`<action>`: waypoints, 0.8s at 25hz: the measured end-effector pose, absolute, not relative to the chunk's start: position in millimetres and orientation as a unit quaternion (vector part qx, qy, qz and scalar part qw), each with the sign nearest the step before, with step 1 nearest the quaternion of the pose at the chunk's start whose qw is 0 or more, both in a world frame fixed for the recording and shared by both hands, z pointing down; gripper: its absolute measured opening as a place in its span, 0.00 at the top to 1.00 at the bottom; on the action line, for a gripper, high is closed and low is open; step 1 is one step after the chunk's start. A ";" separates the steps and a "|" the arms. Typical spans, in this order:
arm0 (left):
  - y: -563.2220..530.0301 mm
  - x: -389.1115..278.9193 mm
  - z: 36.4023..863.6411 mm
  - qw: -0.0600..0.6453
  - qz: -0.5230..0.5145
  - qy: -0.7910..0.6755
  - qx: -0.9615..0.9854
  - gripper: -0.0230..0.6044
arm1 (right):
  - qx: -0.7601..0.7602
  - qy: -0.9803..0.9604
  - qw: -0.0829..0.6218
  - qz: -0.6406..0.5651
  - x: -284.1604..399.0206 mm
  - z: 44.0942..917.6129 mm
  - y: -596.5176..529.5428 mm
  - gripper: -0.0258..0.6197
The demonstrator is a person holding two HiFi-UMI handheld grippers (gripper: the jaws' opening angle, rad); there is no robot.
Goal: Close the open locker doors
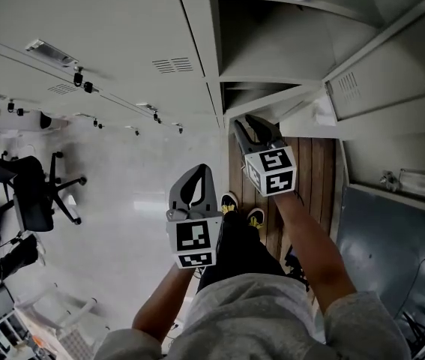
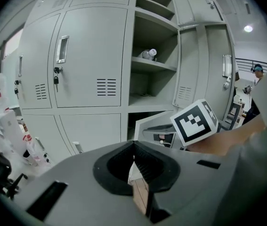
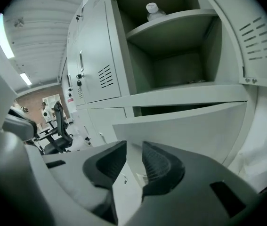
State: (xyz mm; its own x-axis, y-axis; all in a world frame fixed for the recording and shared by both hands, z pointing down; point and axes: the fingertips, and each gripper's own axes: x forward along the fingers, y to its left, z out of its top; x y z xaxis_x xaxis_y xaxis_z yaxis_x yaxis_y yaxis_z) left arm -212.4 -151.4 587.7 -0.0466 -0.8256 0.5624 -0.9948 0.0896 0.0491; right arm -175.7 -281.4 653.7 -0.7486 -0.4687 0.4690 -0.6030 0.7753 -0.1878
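Two doors of the grey locker bank are seen open. The upper locker door (image 3: pixel 260 46) is swung wide at the right edge of the right gripper view, and the lower locker door (image 3: pixel 190 126) stands ajar across the middle of that view. The right tongs (image 3: pixel 134 147) are held just before the lower door's face, near its free edge, with the jaws a narrow gap apart and nothing gripped; whether the panel is touched cannot be told. The left tongs (image 2: pixel 133 147) are held back at the lower centre of the head view, jaws pressed together and empty. A bottle (image 3: pixel 153 11) is seen on the shelf (image 3: pixel 180 22) of the upper compartment, at the top of the frame. The step in hand is judged to be the closing of the lower door, with neither door yet shut. The next move would call for a steady push on the panel near its free edge until it seats flush. After that, the upper door would have to be reached and swung across.
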 end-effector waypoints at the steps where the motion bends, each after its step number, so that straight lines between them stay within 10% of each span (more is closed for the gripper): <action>1: -151.7 -214.7 588.3 0.234 0.182 -0.701 0.649 0.95 | 0.295 -0.919 0.204 0.164 -178.7 654.3 -288.4 0.78; 20: -156.6 -242.7 591.6 0.236 0.177 -0.708 0.641 0.95 | 0.372 -0.887 0.234 0.140 -201.9 658.0 -353.5 0.87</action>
State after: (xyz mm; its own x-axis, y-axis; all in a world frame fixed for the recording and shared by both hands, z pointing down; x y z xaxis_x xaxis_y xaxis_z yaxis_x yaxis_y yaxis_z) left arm -242.7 -156.6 591.6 -0.0664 -0.8251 0.5611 -0.9921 0.1148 0.0513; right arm -201.9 -353.5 658.0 -0.6139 -0.5946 0.5192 -0.7255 0.6842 -0.0743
